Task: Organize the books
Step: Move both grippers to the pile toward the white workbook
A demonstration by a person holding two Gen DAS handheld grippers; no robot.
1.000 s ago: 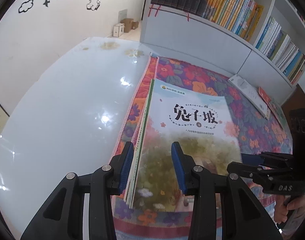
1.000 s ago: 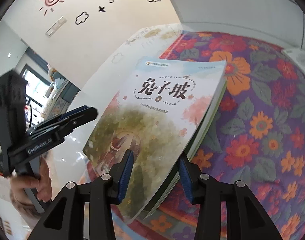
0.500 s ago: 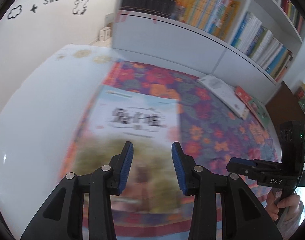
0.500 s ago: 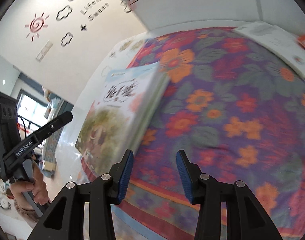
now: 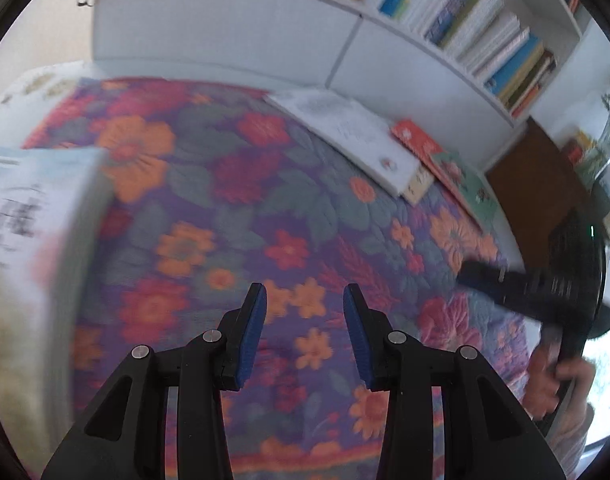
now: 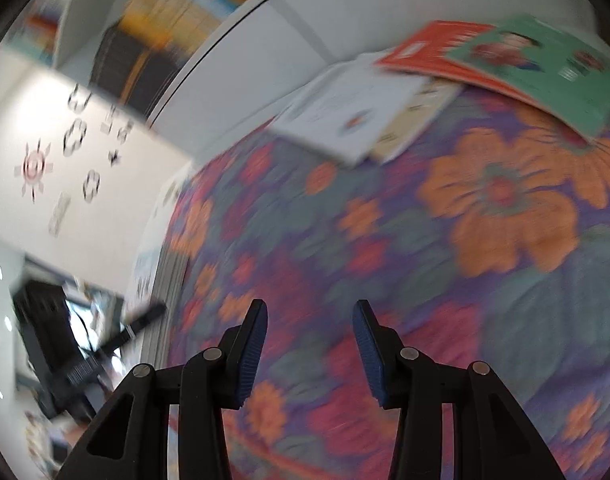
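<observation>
Loose books on a flowered cloth

White book (image 5: 341,136), red book (image 5: 419,142) and green book (image 5: 465,184) overlap at upper right; a pale stack (image 5: 29,248) lies left. Left gripper (image 5: 304,330) and right gripper (image 6: 309,344) both gape, empty, over the cloth (image 5: 233,200).

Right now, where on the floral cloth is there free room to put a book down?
The floral cloth is bare across its middle, between the book stack on the left and the white book at the far edge by the shelf. The far right corner is crowded: white, orange and green books overlap there.
</observation>
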